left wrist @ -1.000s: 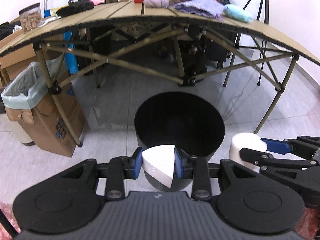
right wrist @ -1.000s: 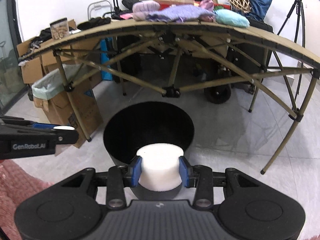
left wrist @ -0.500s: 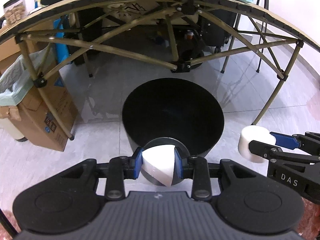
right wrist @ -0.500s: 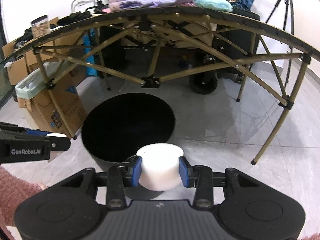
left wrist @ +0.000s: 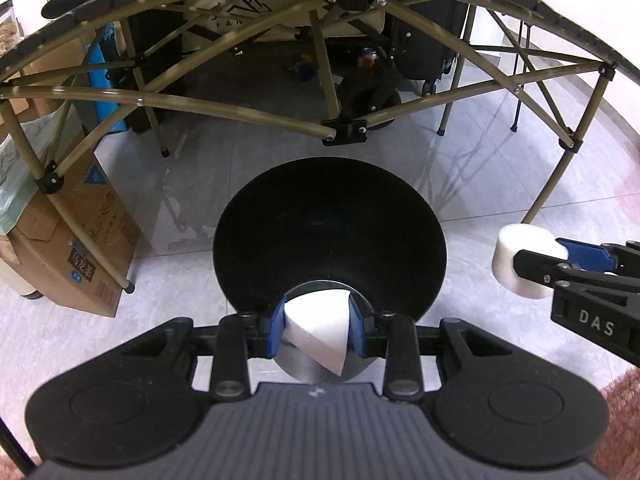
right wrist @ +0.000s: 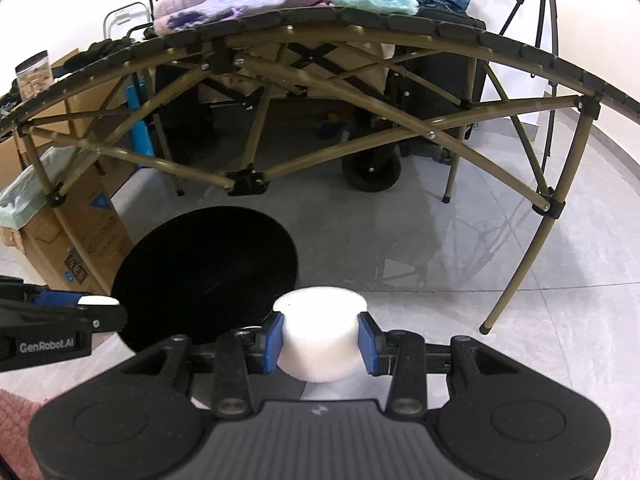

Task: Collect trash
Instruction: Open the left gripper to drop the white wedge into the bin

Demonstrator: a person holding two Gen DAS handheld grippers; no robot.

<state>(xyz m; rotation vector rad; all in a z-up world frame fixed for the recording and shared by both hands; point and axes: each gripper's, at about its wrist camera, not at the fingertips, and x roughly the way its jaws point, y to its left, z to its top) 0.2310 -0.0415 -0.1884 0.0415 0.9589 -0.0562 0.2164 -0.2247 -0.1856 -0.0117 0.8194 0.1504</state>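
From the left wrist, the black bin [left wrist: 330, 240] now fills more of the view than it did a second ago, and its mouth sits directly ahead of the left hand-held gripper [left wrist: 316, 330] — the hand has moved in over the near rim. The blue pads are clamped on a white foam wedge [left wrist: 316, 326], which hangs just above the rim with the dark interior beyond it. To the right of this gripper, well apart from the bin's wall, the right hand-held gripper [left wrist: 560, 256] holds a white foam cylinder [left wrist: 520, 258] over bare floor. My reading: the wedge is nearly placed for a drop, while the cylinder is not yet over the opening.

From the right wrist, the bin [right wrist: 206, 276] has slid from straight ahead to ahead and left of the right hand-held gripper [right wrist: 320, 344], whose pads grip the foam cylinder [right wrist: 320, 332] at a moderate opening. The cylinder's left edge overlaps the bin's rim in view; most of it is over tile. The left hand-held gripper [right wrist: 96, 308] reaches in from the left edge at the bin's near rim, a sliver of white at its tip.

The floor [right wrist: 440, 260] is glossy pale-grey tile. Beyond the bin stands a folding bench [right wrist: 360, 24] on crossed tan legs, piled with knitted cloth; a cardboard box [right wrist: 80, 240] lined with a pale bag stands to the left, and a tripod [right wrist: 540, 8] far right.
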